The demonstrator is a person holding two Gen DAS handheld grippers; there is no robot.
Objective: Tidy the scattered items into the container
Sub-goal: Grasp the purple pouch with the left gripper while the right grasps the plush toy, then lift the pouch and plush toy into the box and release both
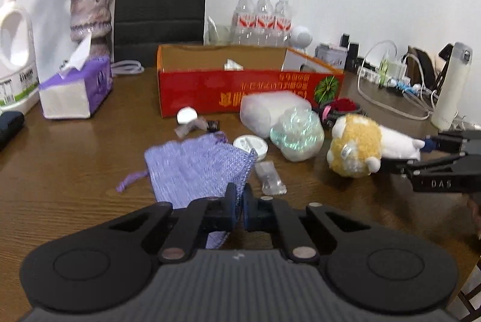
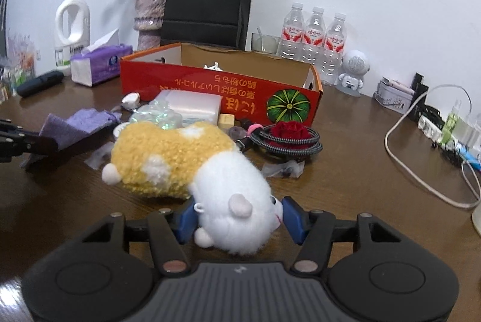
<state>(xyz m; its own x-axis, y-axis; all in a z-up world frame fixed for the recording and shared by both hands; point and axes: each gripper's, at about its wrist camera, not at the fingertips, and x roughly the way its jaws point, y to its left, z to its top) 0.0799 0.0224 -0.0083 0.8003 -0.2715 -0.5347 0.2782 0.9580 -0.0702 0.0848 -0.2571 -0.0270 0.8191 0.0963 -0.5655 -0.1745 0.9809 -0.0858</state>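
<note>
Scattered items sit on the wooden table (image 1: pixel 75 165) in front of the red cardboard box (image 1: pixel 210 90), the container. Left gripper (image 1: pixel 237 207): jaws pinched nearly together on the near edge of the purple mesh pouch (image 1: pixel 192 168), fabric caught between the pads; rest of pouch spreads fwd on the table. Right gripper (image 2: pixel 237 221): blue pads abt half open, pressing both sides of the white head end of the plush toy (image 2: pixel 186 159); its yellow body lies fwd on the table.

Just beyond the pouch in left wrist view: small clear packet (image 1: pixel 269 177), round white lid (image 1: pixel 251 145), iridescent wrapped bundle (image 1: pixel 296 134), w/ a white plastic-wrapped pack (image 1: pixel 267 111) behind it, touching the box front. A white cap (image 1: pixel 186 115) and dark bits lie near the box's left corner. Right wrist view shows a coiled braided cable (image 2: pixel 285 143) w/ a red rose (image 2: pixel 290 130) inside the coil, beside the box's right end.

Box is open-topped, something white inside; can't tell what. Further back: tissue pack (image 1: pixel 75 93), white jug (image 1: pixel 15 57), vase w/ dried flowers (image 1: pixel 90 15), black paper bag (image 1: pixel 162 0), three water bottles (image 1: pixel 263 21), power strip w/ cables (image 1: pixel 390 75).
</note>
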